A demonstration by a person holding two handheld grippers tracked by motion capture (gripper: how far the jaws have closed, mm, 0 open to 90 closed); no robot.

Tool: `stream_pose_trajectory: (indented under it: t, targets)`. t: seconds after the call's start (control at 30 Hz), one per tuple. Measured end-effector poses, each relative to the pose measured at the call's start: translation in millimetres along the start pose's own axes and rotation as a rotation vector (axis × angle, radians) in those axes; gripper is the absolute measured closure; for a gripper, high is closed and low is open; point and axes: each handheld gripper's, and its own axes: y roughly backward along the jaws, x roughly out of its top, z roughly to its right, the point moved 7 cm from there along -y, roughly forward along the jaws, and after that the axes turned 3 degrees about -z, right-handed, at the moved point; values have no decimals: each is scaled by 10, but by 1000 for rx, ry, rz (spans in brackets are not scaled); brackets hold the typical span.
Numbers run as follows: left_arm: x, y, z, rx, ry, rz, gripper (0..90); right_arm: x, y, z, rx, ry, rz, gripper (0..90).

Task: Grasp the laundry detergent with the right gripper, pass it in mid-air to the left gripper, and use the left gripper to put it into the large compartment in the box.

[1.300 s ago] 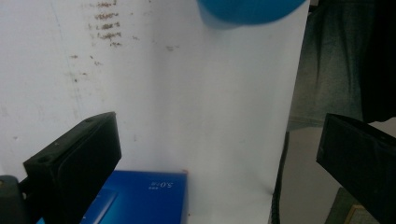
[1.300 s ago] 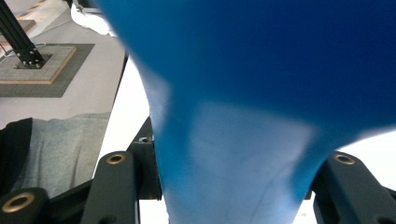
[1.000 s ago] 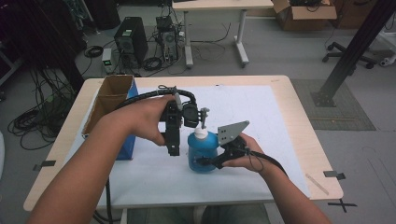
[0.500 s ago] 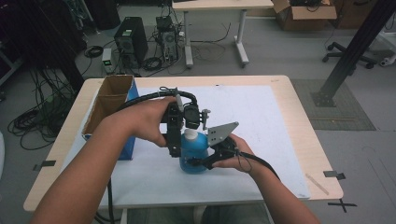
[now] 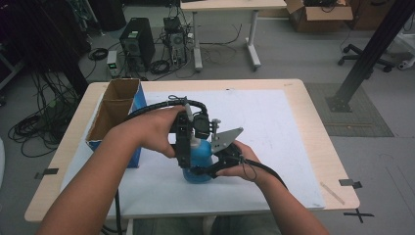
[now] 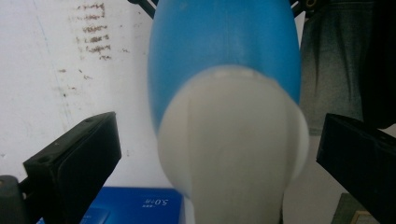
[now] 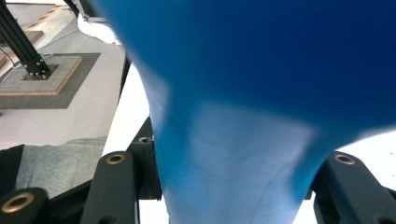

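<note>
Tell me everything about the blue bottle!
The blue bottle stands upright on the white sheet near the table's front edge. Its body looks like smooth blue plastic, with a white pump top. The right gripper clamps its body from the side; the left gripper sits over the pump, its jaws apart on either side.

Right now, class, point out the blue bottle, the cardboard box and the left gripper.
blue bottle (image 5: 198, 164): high view, on its blue body below the neck.
cardboard box (image 5: 108, 128): high view, on its inner brown wall.
left gripper (image 6: 210, 158): left gripper view, midway between its two black jaws.
</note>
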Motion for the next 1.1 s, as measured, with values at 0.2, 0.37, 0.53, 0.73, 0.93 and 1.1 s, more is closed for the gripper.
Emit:
stream_pose_trajectory:
  t: [0.2, 0.37, 0.53, 0.73, 0.93, 1.1]
  targets:
    - [24, -59, 23, -3, -10, -2, 2, 14, -28, -5, -2, 1, -2, 451]
    - [43, -115, 34, -2, -12, -7, 2, 27, -53, -5, -7, 3, -2, 451]
    - [49, -153, 38, 0, -12, -8, 2, 33, -66, -23, -1, -13, -1, 450]
    - [56, -166, 35, 30, -16, 0, 6, 19, -89, -3, -16, -2, -15, 450]
    - [66, -137, 42, 33, -26, 5, 83, 24, -96, -8, -11, -4, -15, 450]
    - [60, -137, 35, 38, -24, 5, 127, 21, -98, -9, -13, 1, -18, 450]
